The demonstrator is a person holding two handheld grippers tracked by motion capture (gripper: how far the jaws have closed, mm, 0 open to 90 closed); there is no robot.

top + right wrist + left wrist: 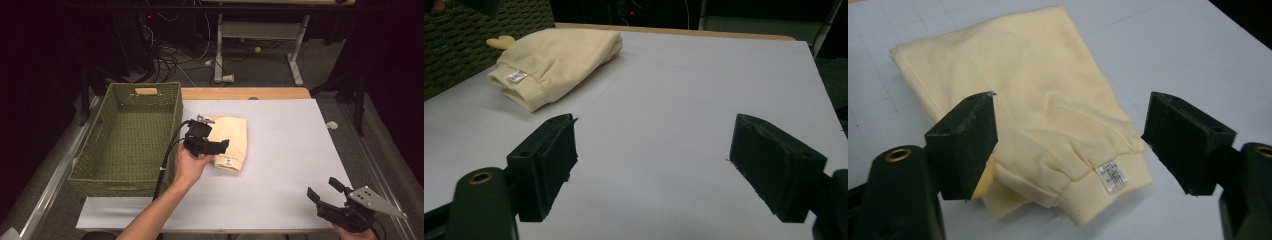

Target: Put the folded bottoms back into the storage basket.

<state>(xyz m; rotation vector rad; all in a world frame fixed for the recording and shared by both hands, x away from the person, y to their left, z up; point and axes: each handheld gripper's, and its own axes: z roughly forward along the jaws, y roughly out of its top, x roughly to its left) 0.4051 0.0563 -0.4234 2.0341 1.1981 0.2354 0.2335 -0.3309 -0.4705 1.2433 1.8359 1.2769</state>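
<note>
Beside the green wicker basket (125, 140) on the white table (290, 160): folded cream sweatshirt (231, 142), long axis front-to-back. Left gripper (1070, 145) just above its hem, jaws spread, empty — far nearer than right gripper (651, 167), also spread.

Folded garment (1048, 100): soft cream cloth, matt, ribbed knit at hem, small white printed label. Basket (125, 145): coarse green woven fibre, rough. Bench (280, 150): smooth matt white top, wood edge at back. Left gripper (1070, 145) jaws: matt black, probably rubbery pads, scuffed.
</note>
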